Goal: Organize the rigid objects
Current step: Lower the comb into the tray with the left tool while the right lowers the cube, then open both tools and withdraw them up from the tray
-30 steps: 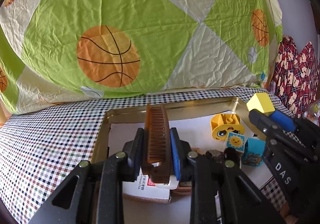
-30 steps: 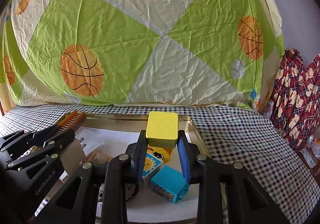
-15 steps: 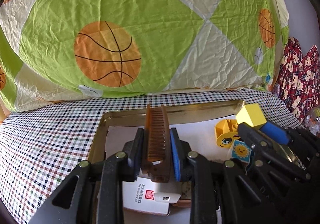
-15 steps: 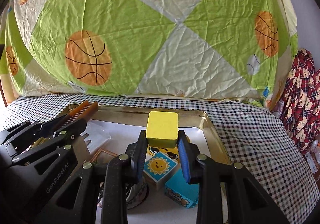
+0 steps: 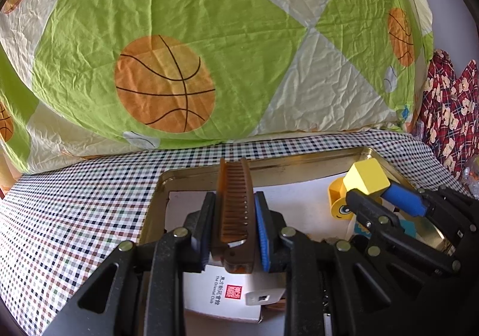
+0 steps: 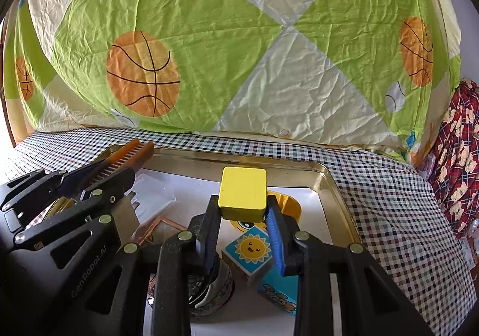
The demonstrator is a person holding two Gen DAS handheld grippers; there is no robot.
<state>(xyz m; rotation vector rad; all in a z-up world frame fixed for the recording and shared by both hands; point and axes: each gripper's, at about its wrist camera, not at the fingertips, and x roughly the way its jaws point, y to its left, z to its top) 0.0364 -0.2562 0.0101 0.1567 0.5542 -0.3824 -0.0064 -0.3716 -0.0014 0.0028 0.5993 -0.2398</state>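
- An amber-brown translucent plastic comb (image 5: pixel 234 210) is clamped between the blue pads of the left gripper (image 5: pixel 233 225), jaws narrowed onto its flanks, teeth upward and its length pointing toward 12 o'clock. It is held above the gold-rimmed metal tray (image 5: pixel 191 175), presumably so it can be carried clear of the other items.
- A yellow wooden cube (image 6: pixel 243 197) is pinched by the right gripper (image 6: pixel 243 216), jaws closed on two opposite faces and the cube projecting past the tips (a shallow hold, judged adequate for a light block).
- Both objects are kept aloft over the tray, which appears to be the sorting area; whether they are being removed or delivered cannot be told.
- Below the cube lie a white block with a sun face (image 6: pixel 248 250), a turquoise block with a bear print (image 6: pixel 280 291) and a yellow smiley-faced toy piece (image 6: pixel 287 207), grouped at 5 o'clock of the tray.
- Readable writing: "The Oriental Club", with Chinese characters and a red seal, on a white card box (image 5: pixel 221 297); "GenRobot.AI" on the left gripper's body in the right wrist view.
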